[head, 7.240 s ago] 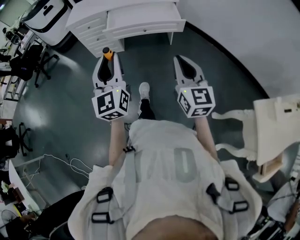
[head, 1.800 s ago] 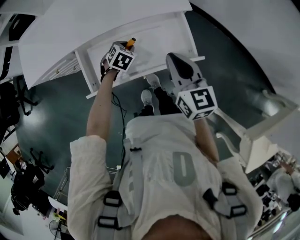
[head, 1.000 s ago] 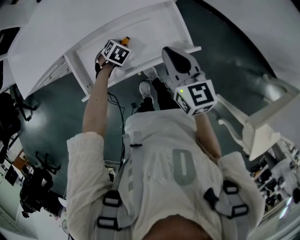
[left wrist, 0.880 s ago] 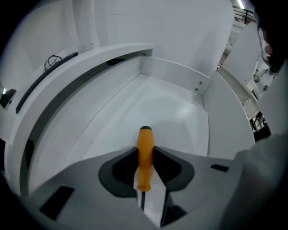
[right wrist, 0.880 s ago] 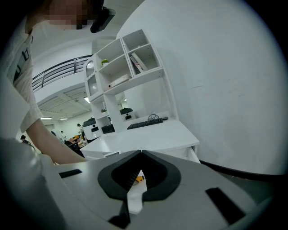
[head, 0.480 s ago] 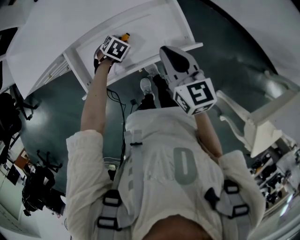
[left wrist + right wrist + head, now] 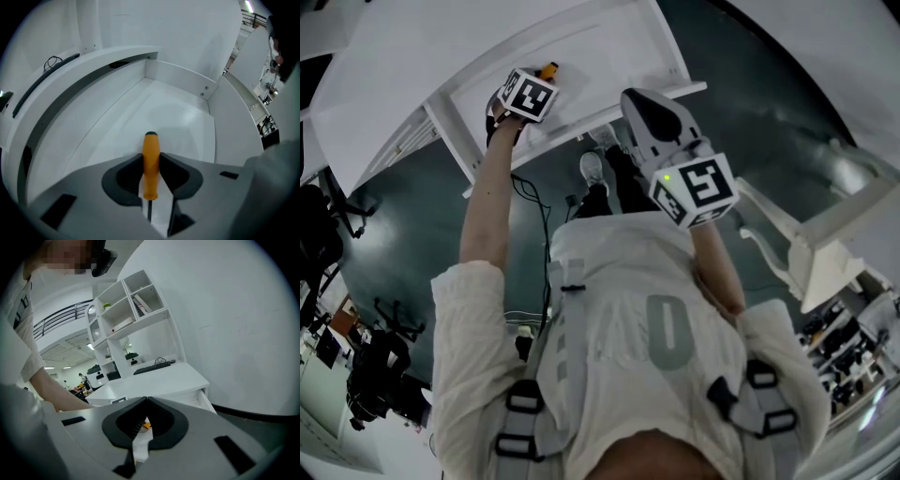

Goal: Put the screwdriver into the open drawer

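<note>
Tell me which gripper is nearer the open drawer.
Left. The left gripper is over the drawer floor, clamped on the screwdriver. The right gripper hangs outside the front edge, shut and empty.

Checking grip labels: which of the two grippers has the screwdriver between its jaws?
The left gripper: its jaws clamp the orange screwdriver by its handle over the open drawer. The right gripper has its jaws together with nothing between them.

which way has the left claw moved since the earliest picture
Yes. Earlier the left claw hung over the floor, short of the drawer; now it reaches forward past the drawer's front, holding the screwdriver inside.
</note>
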Motion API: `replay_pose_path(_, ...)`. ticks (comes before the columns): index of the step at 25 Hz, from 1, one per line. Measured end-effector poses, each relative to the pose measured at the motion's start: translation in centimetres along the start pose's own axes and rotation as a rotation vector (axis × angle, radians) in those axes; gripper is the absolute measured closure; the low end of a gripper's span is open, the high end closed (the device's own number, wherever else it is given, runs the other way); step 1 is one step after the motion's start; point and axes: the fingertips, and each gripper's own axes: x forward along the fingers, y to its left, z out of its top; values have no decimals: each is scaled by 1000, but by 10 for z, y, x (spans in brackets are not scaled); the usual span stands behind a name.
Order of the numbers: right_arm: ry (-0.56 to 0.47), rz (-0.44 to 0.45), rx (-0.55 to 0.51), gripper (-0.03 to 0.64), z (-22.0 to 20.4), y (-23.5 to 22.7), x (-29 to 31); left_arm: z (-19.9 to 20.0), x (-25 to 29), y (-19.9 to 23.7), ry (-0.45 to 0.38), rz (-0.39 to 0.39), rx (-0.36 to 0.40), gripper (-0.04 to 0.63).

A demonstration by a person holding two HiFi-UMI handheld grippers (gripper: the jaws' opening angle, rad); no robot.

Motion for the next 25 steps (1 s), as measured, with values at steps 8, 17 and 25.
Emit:
replay_pose_path(8,0,-11,10,612,0,-6,-1,0,0,-11,-15,-23,-24,431)
replay_pose_path(17,-8,0,15,612,0,-2,0,4,0,-8,-42,45,-32,375)
replay_pose_path(25,-12,5,14,612,1,-4,-6,6,-1,-6,-33,69,-25,357)
